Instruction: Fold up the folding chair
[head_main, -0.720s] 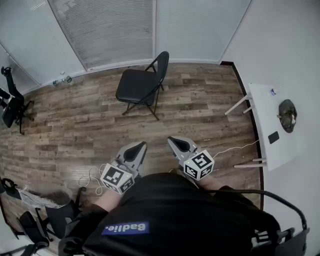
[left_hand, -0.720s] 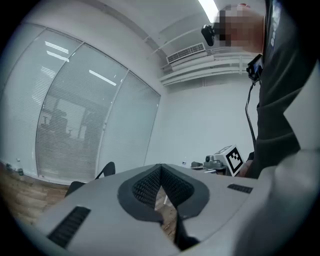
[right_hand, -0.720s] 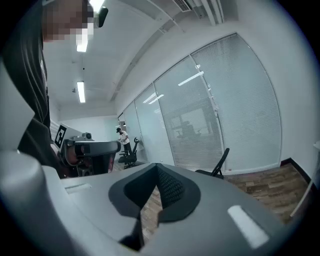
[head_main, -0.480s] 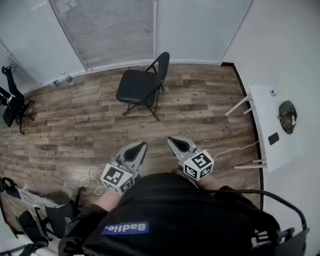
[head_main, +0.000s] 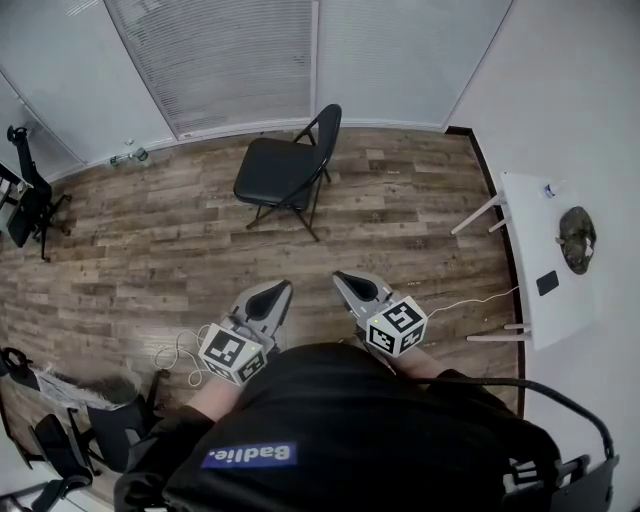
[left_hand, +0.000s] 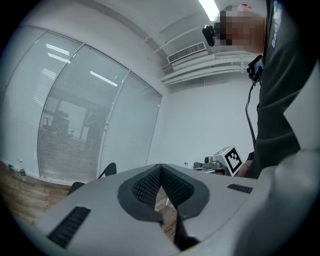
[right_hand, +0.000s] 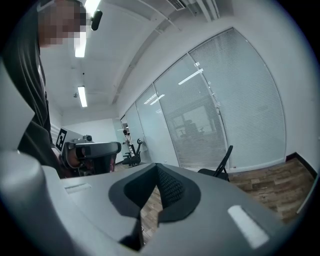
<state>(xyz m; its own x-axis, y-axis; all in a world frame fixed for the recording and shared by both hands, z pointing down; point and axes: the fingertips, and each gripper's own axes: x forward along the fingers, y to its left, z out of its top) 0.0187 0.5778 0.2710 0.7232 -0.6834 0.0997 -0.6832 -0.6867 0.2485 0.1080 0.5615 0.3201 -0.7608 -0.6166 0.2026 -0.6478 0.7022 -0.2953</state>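
Note:
A black folding chair (head_main: 283, 171) stands unfolded on the wood floor near the far window wall, its back to the right. In the right gripper view the folding chair (right_hand: 220, 167) shows small beyond the jaws; in the left gripper view only a sliver of the chair (left_hand: 102, 172) peeks over the grey jaw. My left gripper (head_main: 281, 289) and right gripper (head_main: 339, 279) are held close to my body, well short of the chair, both shut with nothing between the jaws. The left gripper (left_hand: 159, 167) and the right gripper (right_hand: 156, 167) each show their pads together.
A white table (head_main: 535, 262) with a dark object and a phone stands along the right wall. Office chairs (head_main: 28, 200) sit at the far left and more chairs (head_main: 80, 440) at lower left. A white cable (head_main: 172, 352) lies on the floor by my left side.
The view has shifted slightly; both grippers stay in about the same place, shut. The chair has not moved.

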